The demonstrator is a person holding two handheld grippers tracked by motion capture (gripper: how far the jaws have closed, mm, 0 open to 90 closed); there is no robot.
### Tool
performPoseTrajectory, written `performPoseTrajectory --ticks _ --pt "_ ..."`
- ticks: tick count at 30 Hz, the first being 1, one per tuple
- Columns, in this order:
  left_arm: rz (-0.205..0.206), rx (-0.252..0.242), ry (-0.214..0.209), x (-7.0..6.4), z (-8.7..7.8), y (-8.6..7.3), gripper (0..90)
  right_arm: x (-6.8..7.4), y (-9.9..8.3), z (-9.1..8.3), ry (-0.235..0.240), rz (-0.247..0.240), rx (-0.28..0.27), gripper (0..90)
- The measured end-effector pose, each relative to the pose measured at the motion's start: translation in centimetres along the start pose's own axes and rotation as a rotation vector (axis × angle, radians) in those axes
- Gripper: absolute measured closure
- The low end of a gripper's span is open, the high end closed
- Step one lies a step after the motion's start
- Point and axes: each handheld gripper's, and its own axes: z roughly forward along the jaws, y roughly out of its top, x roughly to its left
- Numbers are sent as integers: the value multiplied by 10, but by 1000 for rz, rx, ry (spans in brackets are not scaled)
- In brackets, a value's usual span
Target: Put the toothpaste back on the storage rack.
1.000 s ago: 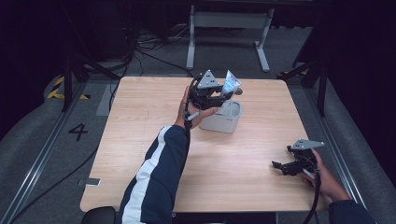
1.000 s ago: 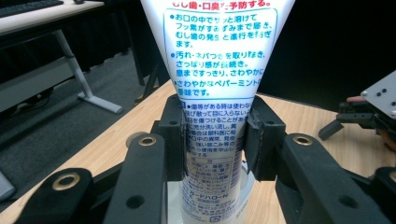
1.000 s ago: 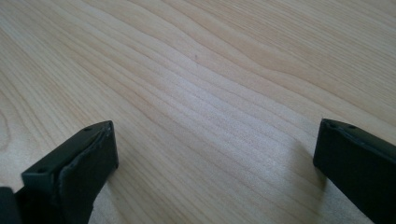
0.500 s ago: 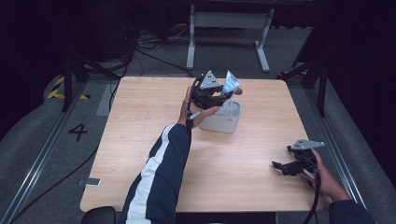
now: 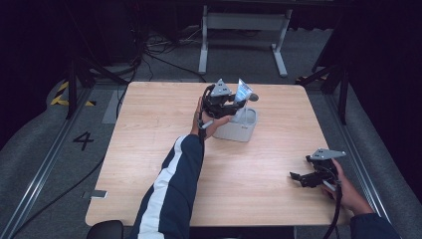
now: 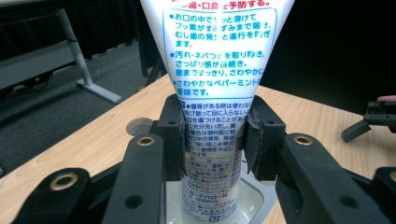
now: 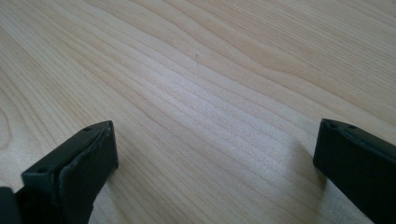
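Note:
A white toothpaste tube (image 6: 215, 84) with blue Japanese print stands upright, its flat crimped end up, clamped between the jaws of my left gripper (image 6: 214, 140). In the high view that left gripper (image 5: 234, 103) holds the tube (image 5: 243, 92) over a small white holder (image 5: 241, 127) near the table's far middle; the tube's lower end reaches into the holder (image 6: 254, 198). My right gripper (image 5: 297, 178) rests low near the table's right front edge, jaws wide apart (image 7: 215, 154) over bare wood, nothing between them.
The light wooden table (image 5: 149, 149) has free room on its left and front. A metal stand (image 5: 239, 30) and cables lie on the dark floor behind. The other gripper (image 6: 373, 121) shows far off at the right of the left gripper view.
The left gripper with the tube has shifted very slightly over the holder. The right gripper has not moved.

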Motion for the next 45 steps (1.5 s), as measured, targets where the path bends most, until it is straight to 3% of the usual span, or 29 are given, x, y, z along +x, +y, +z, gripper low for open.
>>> performPoseTrajectory --ticks 23,45 --pt "-3 91 8 -3 11 -21 621 0 0 0 0 0 0 0" --pt "-3 156 14 -1 13 -28 587 0 0 0 1 3 1 0"
